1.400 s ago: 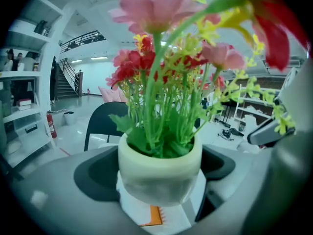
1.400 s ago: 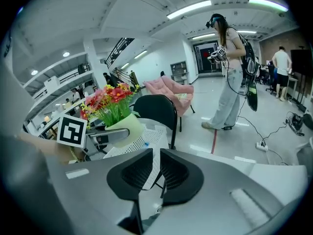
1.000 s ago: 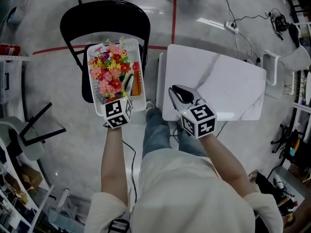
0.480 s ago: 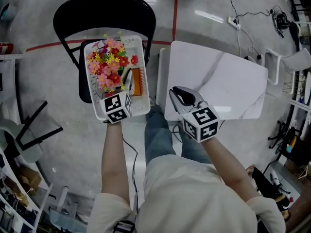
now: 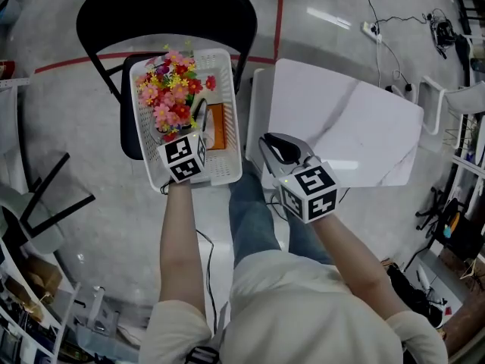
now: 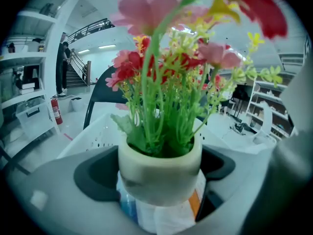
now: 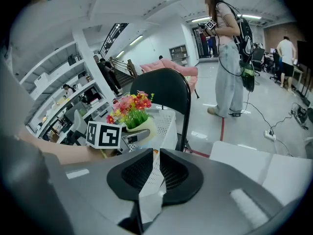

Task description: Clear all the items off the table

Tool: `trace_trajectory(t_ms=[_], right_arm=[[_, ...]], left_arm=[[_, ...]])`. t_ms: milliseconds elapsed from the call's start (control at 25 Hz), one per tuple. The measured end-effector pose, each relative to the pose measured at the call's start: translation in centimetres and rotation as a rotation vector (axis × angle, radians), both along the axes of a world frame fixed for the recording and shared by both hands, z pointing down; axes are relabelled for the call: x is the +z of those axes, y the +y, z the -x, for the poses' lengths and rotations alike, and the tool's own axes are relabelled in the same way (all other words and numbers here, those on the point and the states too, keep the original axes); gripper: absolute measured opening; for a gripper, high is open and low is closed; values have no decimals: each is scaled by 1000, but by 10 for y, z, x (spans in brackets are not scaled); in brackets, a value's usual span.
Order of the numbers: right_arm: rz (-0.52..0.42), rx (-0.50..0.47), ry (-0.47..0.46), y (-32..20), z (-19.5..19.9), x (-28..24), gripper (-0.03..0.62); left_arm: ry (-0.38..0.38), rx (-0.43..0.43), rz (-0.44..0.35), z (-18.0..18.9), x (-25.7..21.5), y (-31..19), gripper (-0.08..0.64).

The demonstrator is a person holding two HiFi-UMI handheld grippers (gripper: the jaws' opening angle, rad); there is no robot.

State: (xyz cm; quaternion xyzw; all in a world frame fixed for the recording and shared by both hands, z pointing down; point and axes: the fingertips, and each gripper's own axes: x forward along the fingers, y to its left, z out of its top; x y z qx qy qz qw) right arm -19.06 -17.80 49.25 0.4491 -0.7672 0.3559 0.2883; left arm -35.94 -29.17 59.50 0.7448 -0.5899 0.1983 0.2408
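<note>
On the black metal chair (image 5: pixel 167 6) sits a white perforated plastic basket (image 5: pixel 227 131). The left gripper (image 5: pixel 186 135) reaches into it. Its jaws are clamped on either side of a cream round pot of pink, red and yellow artificial flowers (image 6: pixel 159 168). The pot stands upright within the basket walls, above a white packet (image 6: pixel 161 219) and beside an orange flat item (image 5: pixel 215 126) (whether the pot rests on them is unclear). The right gripper (image 5: pixel 279 146) hangs over the near left edge of the white marble-patterned table (image 5: pixel 356 127), just right of the basket. Its jaws are nearly together, pinching a thin crumpled white strip (image 7: pixel 152 177).
</note>
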Motion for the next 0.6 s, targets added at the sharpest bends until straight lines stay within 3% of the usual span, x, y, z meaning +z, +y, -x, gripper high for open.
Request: trace_trajectory(t_ms=[600], right_arm=[[53,-14,-15,0,23,35,41]], left_arm=[[-51,-31,31,11,61,-18,500]])
